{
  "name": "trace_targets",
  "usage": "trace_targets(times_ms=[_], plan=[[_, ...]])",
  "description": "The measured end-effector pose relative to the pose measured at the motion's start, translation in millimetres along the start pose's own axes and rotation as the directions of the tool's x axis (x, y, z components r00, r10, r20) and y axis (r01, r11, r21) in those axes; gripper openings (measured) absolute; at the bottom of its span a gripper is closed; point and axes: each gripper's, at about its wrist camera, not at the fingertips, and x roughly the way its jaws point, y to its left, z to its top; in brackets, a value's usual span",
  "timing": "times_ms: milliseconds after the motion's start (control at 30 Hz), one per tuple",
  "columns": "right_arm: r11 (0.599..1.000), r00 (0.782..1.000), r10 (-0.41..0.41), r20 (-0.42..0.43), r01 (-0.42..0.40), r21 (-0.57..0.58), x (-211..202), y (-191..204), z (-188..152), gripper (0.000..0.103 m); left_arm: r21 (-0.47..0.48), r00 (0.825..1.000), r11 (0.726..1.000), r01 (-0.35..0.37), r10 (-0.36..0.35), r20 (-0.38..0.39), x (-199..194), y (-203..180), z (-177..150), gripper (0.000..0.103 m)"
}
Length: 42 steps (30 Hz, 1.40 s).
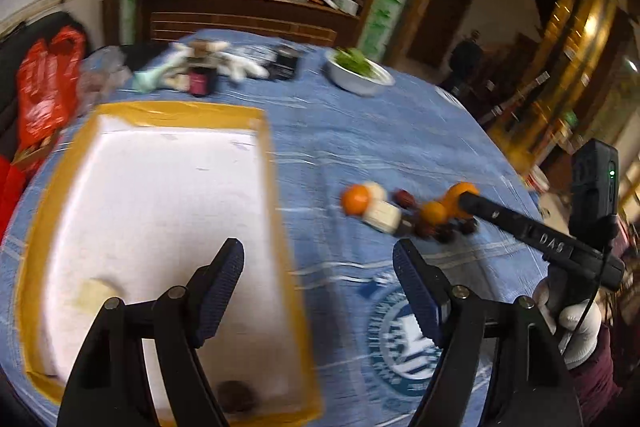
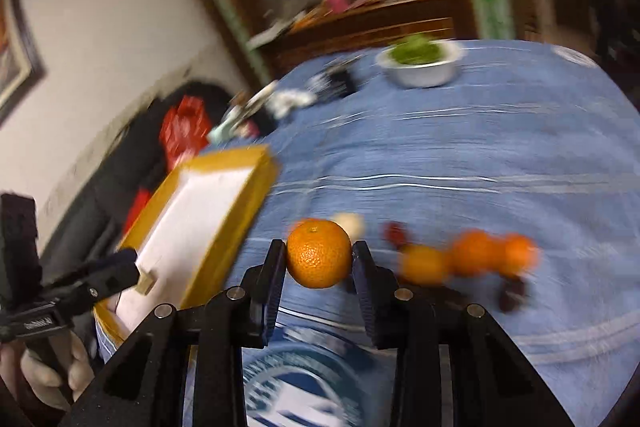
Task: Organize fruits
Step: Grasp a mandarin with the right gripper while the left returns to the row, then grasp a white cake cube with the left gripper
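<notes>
My right gripper (image 2: 319,259) is shut on an orange (image 2: 319,253) and holds it above the blue tablecloth (image 2: 480,155). Behind it lie more oranges (image 2: 472,259), dark red fruits (image 2: 514,293) and a pale piece (image 2: 352,223). In the left wrist view the same pile (image 1: 400,211) lies right of the white tray with yellow rim (image 1: 160,195), and the right gripper (image 1: 472,199) reaches into the pile. My left gripper (image 1: 320,267) is open and empty over the tray's right edge. A pale piece (image 1: 94,293) and a dark fruit (image 1: 236,395) lie in the tray.
A white bowl of greens (image 1: 358,71) stands at the table's far side (image 2: 420,63). Bottles, white gloves and a dark box (image 1: 224,67) clutter the far left. A red bag (image 1: 48,87) hangs beyond the table's left edge. A wooden cabinet stands behind.
</notes>
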Motion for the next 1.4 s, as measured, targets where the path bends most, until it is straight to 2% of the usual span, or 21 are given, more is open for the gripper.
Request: trace_targets(times_ms=[67,167,267,367,533,667,700,767,833,867,900,967,1000,1033,1100,1200,1300,1367,1400], plan=[[0.998,0.998,-0.044,0.04,0.042,0.044,-21.6,-24.5,-8.8,0.037,0.039,0.999,0.999,0.036,-0.035,-0.031,14.1,-26.0,-1.7,0.076],[0.993,0.996,-0.056,0.063,0.049,0.112,-36.2,-51.5,-18.8,0.037,0.084,0.996,0.995,0.057,-0.051,-0.069,34.9,-53.8,-2.8,0.073],[0.983,0.996,-0.044,0.079,0.029,0.183,-44.0,-78.2,-28.8,0.037,0.141,0.996,0.99,0.029,-0.017,-0.083,58.6,-74.8,2.2,0.054],[0.975,0.996,-0.014,0.088,-0.005,0.221,-43.8,-88.5,-34.5,0.037,0.207,0.994,0.978,-0.022,0.043,-0.096,84.4,-89.1,8.3,0.046],[0.977,0.995,0.019,0.099,-0.04,0.211,-43.8,-88.0,-33.2,0.037,0.138,0.988,0.986,-0.091,0.107,-0.111,108.7,-80.4,15.2,0.048],[0.979,0.995,0.038,0.092,-0.056,0.195,-39.8,-84.4,-33.0,0.037,0.066,0.98,0.992,-0.105,0.115,-0.16,132.2,-66.7,19.4,0.051],[0.98,0.995,0.041,0.09,-0.058,0.192,-39.3,-83.9,-33.1,0.037,0.035,0.983,0.996,-0.086,0.091,-0.163,137.7,-63.2,21.3,0.056],[0.981,0.995,0.045,0.087,-0.06,0.183,-38.4,-81.4,-33.6,0.037,0.032,0.984,0.994,-0.108,0.112,-0.137,139.6,-65.7,24.5,0.057],[0.983,0.996,0.042,0.084,-0.056,0.173,-37.7,-78.7,-34.2,0.037,0.074,0.982,0.987,-0.144,0.152,-0.112,141.2,-74.0,26.1,0.056],[0.984,0.996,0.038,0.082,-0.052,0.168,-37.0,-77.2,-34.6,0.037,0.097,0.981,0.982,-0.161,0.17,-0.097,141.4,-78.6,25.0,0.047],[0.985,0.996,0.036,0.08,-0.048,0.163,-36.3,-76.1,-35.2,0.037,0.129,0.981,0.978,-0.164,0.176,-0.08,140.4,-84.4,22.9,0.034],[0.986,0.997,0.029,0.074,-0.04,0.159,-35.3,-75.2,-36.1,0.037,0.187,0.977,0.963,-0.194,0.207,-0.051,137.0,-94.2,19.8,0.028],[0.987,0.997,0.025,0.07,-0.036,0.157,-34.6,-75.4,-36.6,0.037,0.203,0.974,0.957,-0.21,0.222,-0.04,134.7,-95.9,18.1,0.011],[0.987,0.997,0.022,0.068,-0.032,0.157,-34.1,-75.3,-37.2,0.037,0.201,0.975,0.958,-0.205,0.217,-0.039,131.3,-94.4,17.8,0.008],[0.987,0.998,0.013,0.063,-0.022,0.158,-33.3,-75.2,-37.8,0.037,0.136,0.985,0.98,-0.148,0.158,-0.067,121.0,-81.0,19.3,0.002],[0.987,0.998,-0.002,0.064,-0.008,0.159,-33.4,-75.0,-39.1,0.037,0.06,0.991,0.992,-0.109,0.113,-0.076,107.3,-64.4,18.6,0.0],[0.986,0.998,-0.013,0.056,0.003,0.167,-31.2,-76.4,-40.6,0.037,-0.04,0.994,0.998,-0.042,0.038,-0.103,99.6,-42.9,20.5,0.0],[0.985,0.999,-0.016,0.046,0.008,0.174,-29.5,-76.7,-41.7,0.037,-0.078,0.993,0.997,-0.026,0.017,-0.121,101.4,-36.5,18.6,0.005],[0.984,0.999,-0.019,0.043,0.011,0.175,-29.1,-76.4,-42.2,0.037,-0.091,0.992,0.996,-0.012,0.001,-0.127,102.3,-34.8,18.0,0.015]])
